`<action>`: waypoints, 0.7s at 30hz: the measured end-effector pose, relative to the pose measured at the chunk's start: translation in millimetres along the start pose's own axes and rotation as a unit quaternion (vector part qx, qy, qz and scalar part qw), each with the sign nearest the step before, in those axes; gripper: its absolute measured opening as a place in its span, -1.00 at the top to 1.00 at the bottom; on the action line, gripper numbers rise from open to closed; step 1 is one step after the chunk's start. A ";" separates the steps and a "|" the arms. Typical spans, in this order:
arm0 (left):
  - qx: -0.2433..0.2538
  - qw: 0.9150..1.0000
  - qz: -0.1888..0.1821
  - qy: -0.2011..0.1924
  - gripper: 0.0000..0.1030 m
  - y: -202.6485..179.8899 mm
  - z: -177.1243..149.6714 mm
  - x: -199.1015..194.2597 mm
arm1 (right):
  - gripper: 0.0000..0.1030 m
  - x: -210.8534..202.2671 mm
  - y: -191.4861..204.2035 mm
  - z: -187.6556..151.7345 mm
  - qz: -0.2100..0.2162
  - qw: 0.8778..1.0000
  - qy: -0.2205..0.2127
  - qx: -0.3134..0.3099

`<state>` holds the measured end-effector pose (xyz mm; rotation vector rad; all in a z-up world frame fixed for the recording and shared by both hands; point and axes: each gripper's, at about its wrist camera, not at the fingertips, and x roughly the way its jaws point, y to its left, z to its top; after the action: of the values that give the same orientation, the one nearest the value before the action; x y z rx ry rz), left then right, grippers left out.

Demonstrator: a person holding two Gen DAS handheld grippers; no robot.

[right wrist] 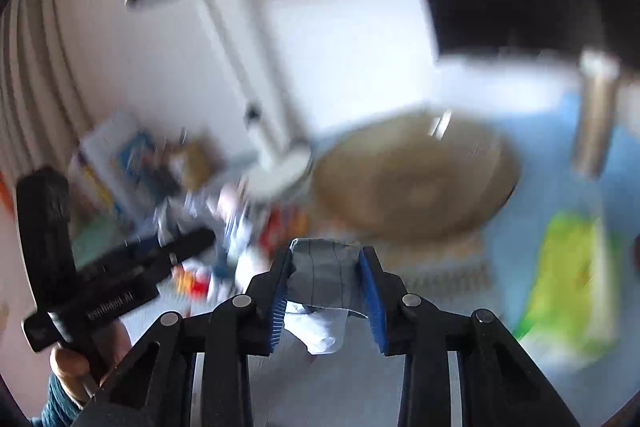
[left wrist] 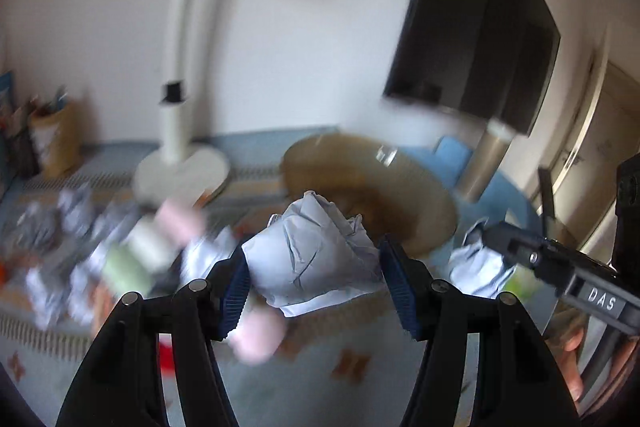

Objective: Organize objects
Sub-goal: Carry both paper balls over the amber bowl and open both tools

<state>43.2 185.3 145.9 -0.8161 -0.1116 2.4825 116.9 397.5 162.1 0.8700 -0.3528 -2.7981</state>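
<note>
Crumpled pale-blue paper ball [left wrist: 316, 251] is clamped in left hand-held gripper [left wrist: 314, 283]; another paper wad [right wrist: 324, 271] in right hand-held gripper [right wrist: 326, 291]. Transport step; release over round brown basket [left wrist: 372, 183] judged next.

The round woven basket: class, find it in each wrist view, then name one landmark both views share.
Left wrist view: the basket sits right of centre, behind the crumpled paper held by the left gripper.
Right wrist view: the basket is right of centre, above the right gripper.
Shared landmark: the white lamp.
</note>
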 end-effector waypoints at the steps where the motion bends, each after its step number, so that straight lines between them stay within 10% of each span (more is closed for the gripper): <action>1: 0.004 1.000 0.000 0.000 -0.15 -3.0 8.7 9.0 | 0.35 -2.2 -5.9 12.9 -0.011 1.000 -0.016 0.007; 7: 0.033 0.999 -0.002 0.022 -0.20 -29.8 29.8 79.4 | 0.35 34.3 -42.6 56.2 -0.088 0.994 -0.033 0.048; 11: 0.043 0.999 0.002 0.017 -0.69 -39.0 36.4 94.5 | 0.19 61.2 -66.2 67.6 -0.091 0.993 -0.029 0.063; 13: 0.052 0.999 0.011 0.013 -0.69 -36.1 34.9 87.8 | -0.39 63.2 -78.0 67.6 -0.095 0.992 -0.023 0.076; 21: 0.014 0.997 0.056 -0.045 -0.80 8.5 6.8 2.4 | -0.45 28.3 -64.4 40.0 -0.052 0.996 -0.046 0.056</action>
<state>33.9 179.7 148.2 -0.7168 -0.0629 2.6203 63.9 458.6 161.0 0.8061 -0.4963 -2.9449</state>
